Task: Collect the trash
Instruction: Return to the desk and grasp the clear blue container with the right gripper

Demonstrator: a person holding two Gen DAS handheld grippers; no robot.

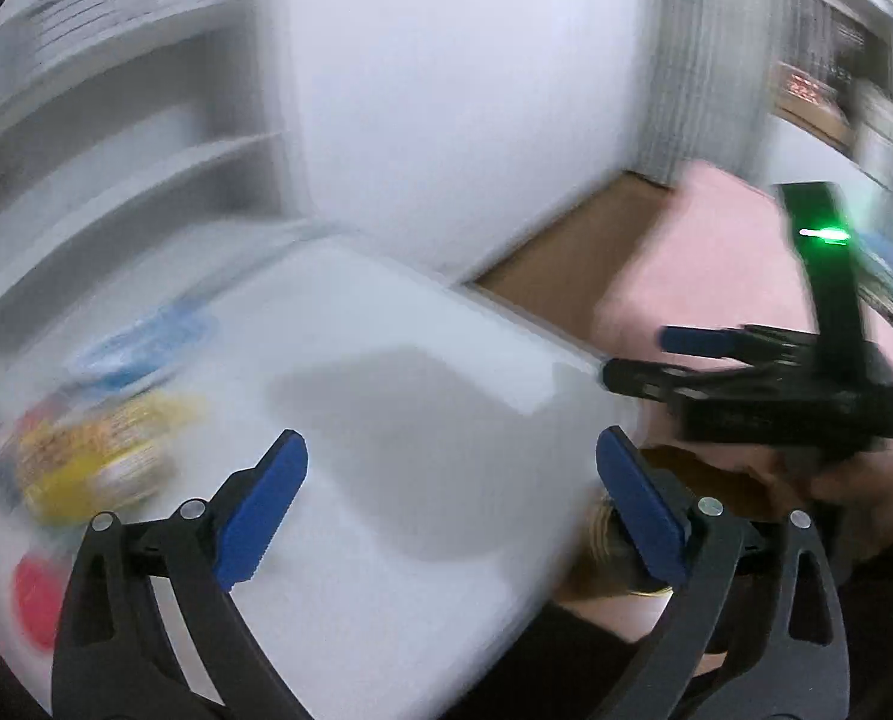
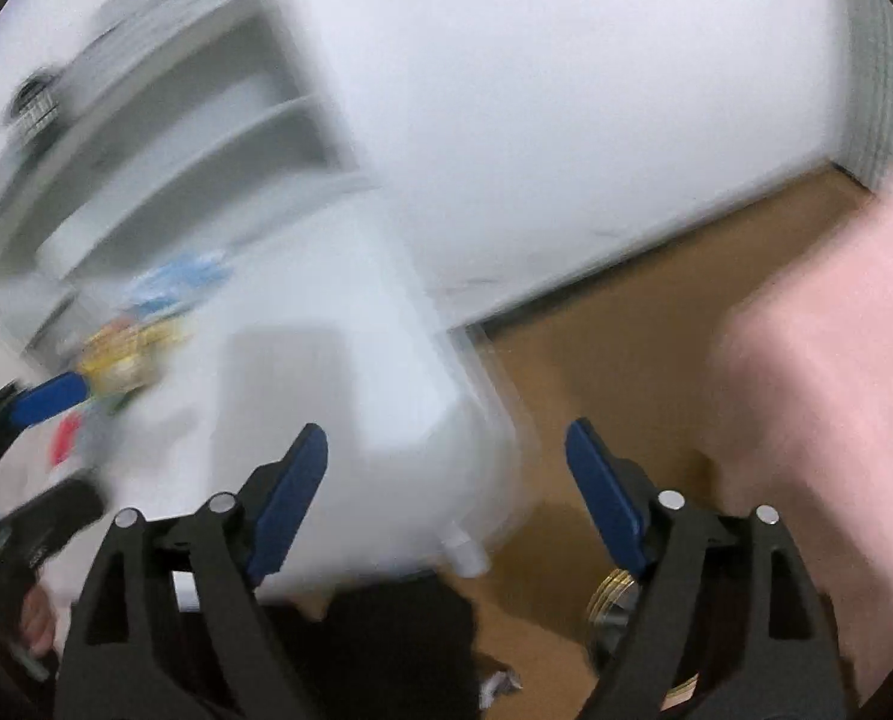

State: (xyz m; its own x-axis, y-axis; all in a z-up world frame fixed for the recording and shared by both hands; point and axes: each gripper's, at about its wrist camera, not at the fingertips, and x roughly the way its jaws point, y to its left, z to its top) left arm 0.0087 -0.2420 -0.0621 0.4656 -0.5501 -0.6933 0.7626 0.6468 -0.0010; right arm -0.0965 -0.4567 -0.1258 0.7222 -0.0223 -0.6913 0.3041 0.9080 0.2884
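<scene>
Both views are motion-blurred. A white table point(image 1: 386, 372) carries blurred trash at its left: a yellow wrapper point(image 1: 98, 450), a blue wrapper point(image 1: 140, 342) and a red item point(image 1: 35, 600). My left gripper point(image 1: 452, 504) is open and empty above the table's front. My right gripper point(image 1: 644, 360) shows in the left wrist view at the table's right corner. In the right wrist view, the right gripper point(image 2: 446, 498) is open and empty over the table corner point(image 2: 386, 420). The yellow wrapper point(image 2: 122, 360) and blue wrapper point(image 2: 176, 282) lie far left there, near the left gripper's fingertip point(image 2: 50, 396).
White shelves point(image 1: 116, 150) stand behind the table. A white wall point(image 1: 458, 90) is beyond. Brown floor point(image 2: 614, 372) and a pink cloth-covered surface point(image 2: 824, 390) lie to the right. A gold ring-shaped object point(image 2: 614, 594) sits on the floor below.
</scene>
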